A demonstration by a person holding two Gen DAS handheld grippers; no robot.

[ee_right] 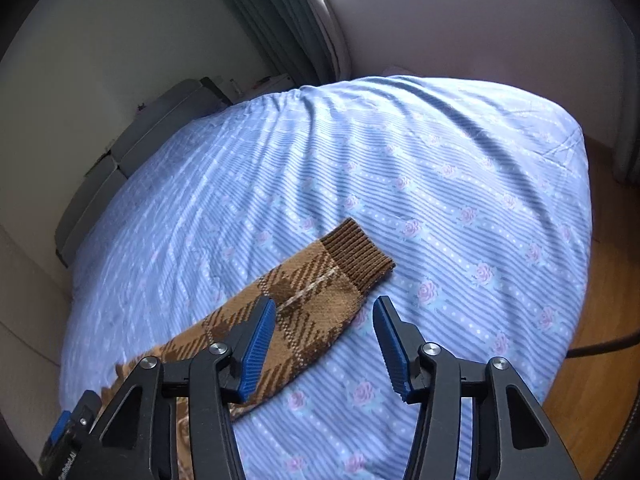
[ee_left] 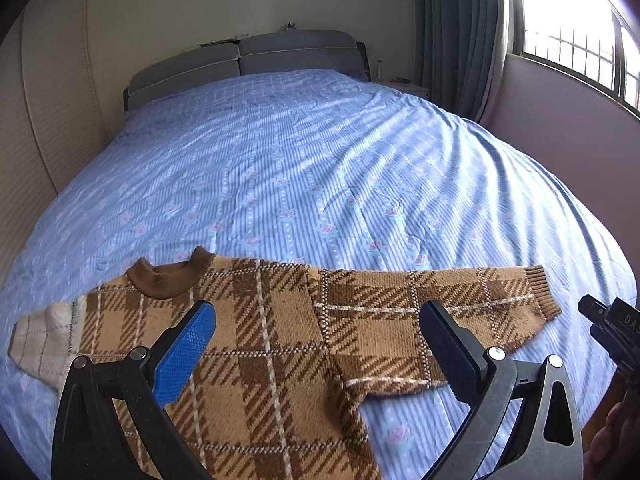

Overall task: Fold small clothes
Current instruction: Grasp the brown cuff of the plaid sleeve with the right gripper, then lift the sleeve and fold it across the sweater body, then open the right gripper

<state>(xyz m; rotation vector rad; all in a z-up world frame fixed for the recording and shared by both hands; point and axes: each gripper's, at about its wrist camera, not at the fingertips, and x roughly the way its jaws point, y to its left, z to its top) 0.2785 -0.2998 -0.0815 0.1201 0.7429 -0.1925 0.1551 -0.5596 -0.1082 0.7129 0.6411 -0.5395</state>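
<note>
— Brown plaid sweater, knitted, spread flat on the near part of the bed, on a blue striped bedcover with pink roses. Collar toward the headboard, one sleeve stretched out to the right, ribbed cuff lying flat.

— And on the other side?

— Pale cream sleeve at the far left, lying on the cover too.

— Left gripper?

— Hung above the sweater's chest, jaws spread wide, blue pads apart, nothing pinched between them. Could not tell whether touching the knit or just over it.

— Right gripper?

— Hung near the cuff end of the brown sleeve. Jaws apart but less wide. Left pad over the sleeve, right pad over bare bedcover. No pinching of cloth seen.

— Anything else around?

— Grey curtain and bright window on the right, wooden floor beside the bed.
</note>
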